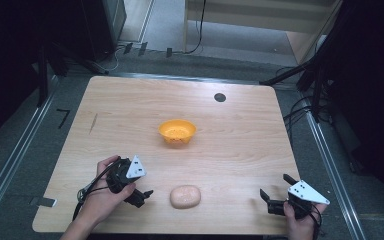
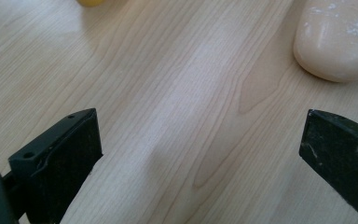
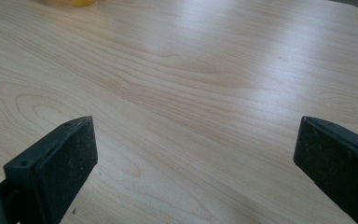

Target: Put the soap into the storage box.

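Note:
An orange bowl [image 1: 177, 131] stands near the middle of the wooden table [image 1: 230, 150]. A pale pink oval lump [image 1: 185, 196] lies near the front edge, its top dusted with white [image 2: 338, 39]. My left gripper [image 1: 145, 183] is held just left of the lump, low over the table, apart from it. Its jaws [image 2: 199, 123] stand wide open over bare wood, with the lump ahead to their right. My right gripper [image 1: 274, 184] rests at the front right, also open with only wood between its fingers [image 3: 196, 126]. A sliver of the bowl shows at the top edge [image 2: 91, 2] [image 3: 77, 2].
A small dark round hole [image 1: 220, 97] sits at the table's back right. Cables and black stands surround the table on the grey floor. A pale wooden cabinet [image 1: 260, 20] stands beyond the far edge.

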The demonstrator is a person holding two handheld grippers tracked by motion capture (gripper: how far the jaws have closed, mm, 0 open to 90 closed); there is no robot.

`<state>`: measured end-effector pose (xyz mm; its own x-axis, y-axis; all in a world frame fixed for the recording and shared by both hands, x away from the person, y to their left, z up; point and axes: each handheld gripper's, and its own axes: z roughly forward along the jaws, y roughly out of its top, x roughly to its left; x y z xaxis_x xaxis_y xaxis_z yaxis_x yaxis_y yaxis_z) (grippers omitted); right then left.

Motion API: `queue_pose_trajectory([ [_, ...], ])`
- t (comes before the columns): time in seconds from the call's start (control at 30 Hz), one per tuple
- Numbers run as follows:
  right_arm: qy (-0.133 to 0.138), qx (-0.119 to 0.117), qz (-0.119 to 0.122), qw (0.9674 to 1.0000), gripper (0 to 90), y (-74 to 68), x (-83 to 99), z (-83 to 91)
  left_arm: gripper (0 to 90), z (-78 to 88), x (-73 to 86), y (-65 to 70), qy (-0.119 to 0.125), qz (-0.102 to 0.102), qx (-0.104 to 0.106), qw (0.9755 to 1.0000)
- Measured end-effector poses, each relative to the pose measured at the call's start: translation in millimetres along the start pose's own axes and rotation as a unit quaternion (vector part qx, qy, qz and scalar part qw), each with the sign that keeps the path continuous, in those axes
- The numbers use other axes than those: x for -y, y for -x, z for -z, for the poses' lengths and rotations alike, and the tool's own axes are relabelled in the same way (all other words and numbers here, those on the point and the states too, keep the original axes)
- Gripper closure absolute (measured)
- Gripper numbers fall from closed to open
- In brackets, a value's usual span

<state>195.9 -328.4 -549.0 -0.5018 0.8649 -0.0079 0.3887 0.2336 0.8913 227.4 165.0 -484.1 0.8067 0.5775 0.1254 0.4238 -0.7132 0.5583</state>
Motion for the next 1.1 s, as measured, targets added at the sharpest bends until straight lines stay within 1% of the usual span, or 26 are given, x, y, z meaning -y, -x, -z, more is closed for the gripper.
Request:
queue_pose_trajectory([
  [0.1,-0.001,0.000,0.000,1.0000,0.0,-0.1,0.0,0.0,0.0,-1.5,-2.5,1.0,-0.003,-0.003,0.003,1.0000],
  [0.17,-0.001,0.000,0.000,1.0000,0.0,-0.1,0.0,0.0,0.0,-3.1,-6.1,2.1,-0.007,-0.013,0.007,0.9999],
  [0.2,-0.001,0.000,-0.001,1.0000,0.0,-0.1,0.0,0.0,0.0,-4.1,-9.0,2.7,-0.013,-0.021,0.015,0.9996],
  [0.23,-0.001,0.000,-0.001,1.0000,0.0,-0.1,0.0,0.0,0.0,-4.1,-9.0,2.7,-0.013,-0.021,0.015,0.9996],
  [0.27,0.000,0.000,0.000,1.0000,0.0,0.0,0.0,-0.1,0.0,-6.1,-11.9,4.5,-0.018,-0.027,0.016,0.9993],
  [0.3,-0.001,0.000,-0.001,1.0000,0.0,-0.1,0.0,0.0,0.0,-6.1,-11.9,4.5,-0.018,-0.027,0.016,0.9993],
  [0.33,-0.001,0.000,0.000,1.0000,0.0,-0.1,0.0,0.0,0.0,-7.8,-14.6,6.0,-0.021,-0.034,0.023,0.9989],
  [0.4,-0.001,0.000,0.000,1.0000,0.0,-0.1,0.0,-0.1,0.0,-8.8,-15.9,7.1,-0.024,-0.038,0.024,0.9987],
  [0.5,-0.001,0.000,0.000,1.0000,0.0,-0.1,0.0,0.0,0.0,-12.7,-21.1,11.1,-0.031,-0.051,0.031,0.9977],
  [0.53,-0.001,-0.001,0.000,1.0000,0.0,-0.1,0.0,-0.1,0.0,-12.7,-21.1,11.1,-0.031,-0.051,0.031,0.9977],
  [0.57,-0.001,-0.001,0.000,1.0000,0.0,-0.1,0.0,0.0,0.0,-14.4,-23.4,12.8,-0.031,-0.053,0.037,0.9974],
  [0.63,-0.001,-0.001,0.000,1.0000,0.0,-0.1,0.0,0.0,0.0,-15.4,-24.3,13.6,-0.031,-0.052,0.041,0.9973],
  [0.67,0.000,-0.001,-0.001,1.0000,0.0,-0.1,0.0,0.0,0.0,-17.7,-25.6,15.1,-0.034,-0.056,0.044,0.9969],
  [0.73,0.000,-0.001,0.000,1.0000,0.0,0.1,0.0,0.0,0.0,-19.0,-26.0,16.0,-0.035,-0.057,0.045,0.9968],
  [0.87,-0.001,-0.001,0.000,1.0000,0.0,-0.1,0.0,-0.2,0.0,-24.0,-29.3,21.0,-0.040,-0.068,0.059,0.9951],
  [0.93,-0.001,-0.001,0.000,1.0000,0.0,-0.1,0.0,-0.3,0.0,-25.5,-31.4,23.4,-0.043,-0.076,0.062,0.9943],
  [1.0,-0.001,-0.001,0.000,1.0000,0.0,-0.1,0.0,-0.2,0.0,-26.1,-32.6,24.7,-0.042,-0.077,0.065,0.9940],
  [1.1,-0.001,-0.001,0.000,1.0000,0.0,-0.1,-0.1,-0.3,0.0,-29.7,-37.5,30.0,-0.049,-0.091,0.078,0.9915],
])
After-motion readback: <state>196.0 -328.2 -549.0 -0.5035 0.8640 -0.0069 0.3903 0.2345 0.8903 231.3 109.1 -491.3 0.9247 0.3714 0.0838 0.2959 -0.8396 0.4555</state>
